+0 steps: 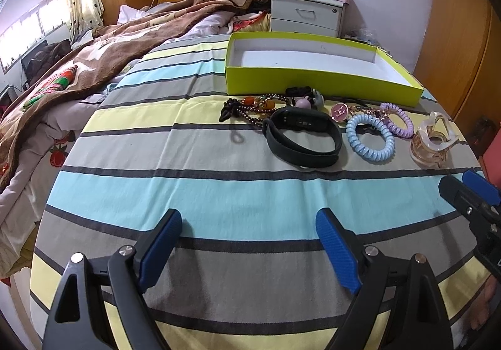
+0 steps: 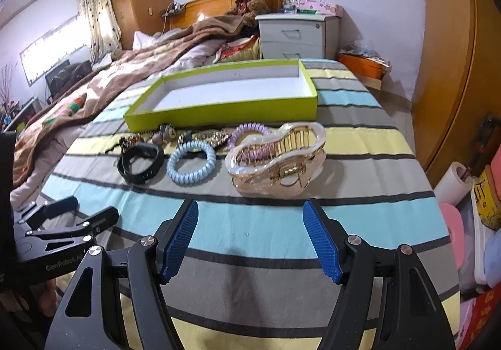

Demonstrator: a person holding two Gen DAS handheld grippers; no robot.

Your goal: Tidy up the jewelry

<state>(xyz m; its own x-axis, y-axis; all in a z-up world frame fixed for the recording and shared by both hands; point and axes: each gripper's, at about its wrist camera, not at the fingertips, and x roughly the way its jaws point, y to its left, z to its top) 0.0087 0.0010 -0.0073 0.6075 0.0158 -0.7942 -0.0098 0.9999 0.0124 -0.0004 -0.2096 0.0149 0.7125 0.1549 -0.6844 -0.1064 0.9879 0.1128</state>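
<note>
Just beyond the spread right gripper (image 2: pixel 250 218) lies the hair claw (image 2: pixel 277 162).

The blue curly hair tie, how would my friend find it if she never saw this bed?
Find the lime-green box on the striped bedsheet; a row of accessories lies in front of it. The blue spiral hair tie lies flat between the black fitness band and the big clear hair claw. It is the only pale blue coil; the other coil is purple.

on the bed (image 1: pixel 219 193), jewelry row: wristband (image 1: pixel 302 138), coil ties (image 1: pixel 371 140), clip (image 2: pixel 277 159), before the box (image 1: pixel 316 80).
</note>
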